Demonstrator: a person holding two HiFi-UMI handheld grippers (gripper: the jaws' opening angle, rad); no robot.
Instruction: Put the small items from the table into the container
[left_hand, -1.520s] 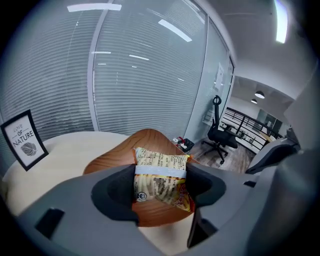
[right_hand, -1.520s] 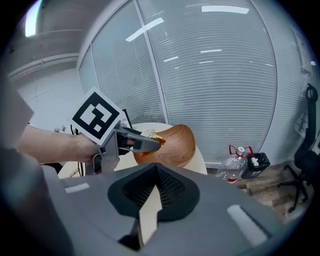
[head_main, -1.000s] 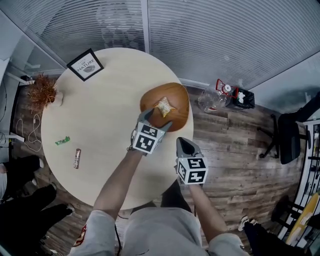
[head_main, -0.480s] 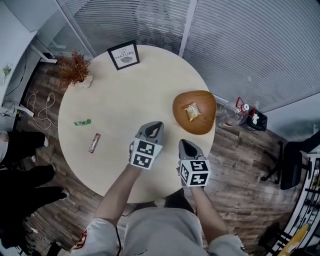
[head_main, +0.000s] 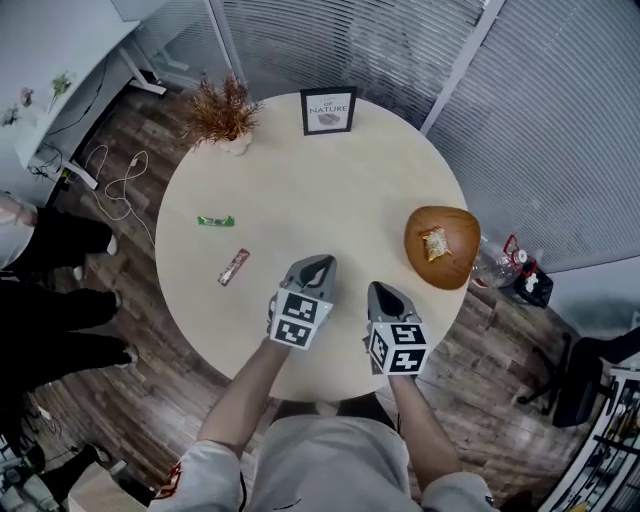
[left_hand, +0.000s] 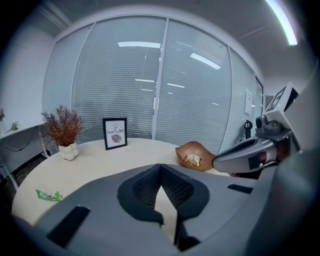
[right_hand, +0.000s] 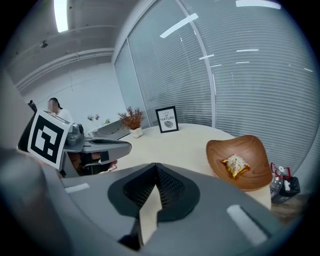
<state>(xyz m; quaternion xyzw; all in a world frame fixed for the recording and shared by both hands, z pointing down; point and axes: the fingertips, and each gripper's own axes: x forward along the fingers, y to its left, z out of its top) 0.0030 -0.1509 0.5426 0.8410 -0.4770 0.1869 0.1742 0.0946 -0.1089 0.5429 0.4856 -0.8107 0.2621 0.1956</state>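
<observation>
With left gripper (head_main: 316, 264) and right gripper (head_main: 381, 291) both pressed together and empty, the bar (head_main: 234, 267) and green packet (head_main: 215, 221) lie left of them, probably light, crinkly, slippery, best pinched across their narrow middles

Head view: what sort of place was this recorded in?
Probably an office meeting room: glass walls with slatted white blinds, a round pale wooden table carrying a small black-framed sign, and a black office chair on wood-look flooring.
</observation>
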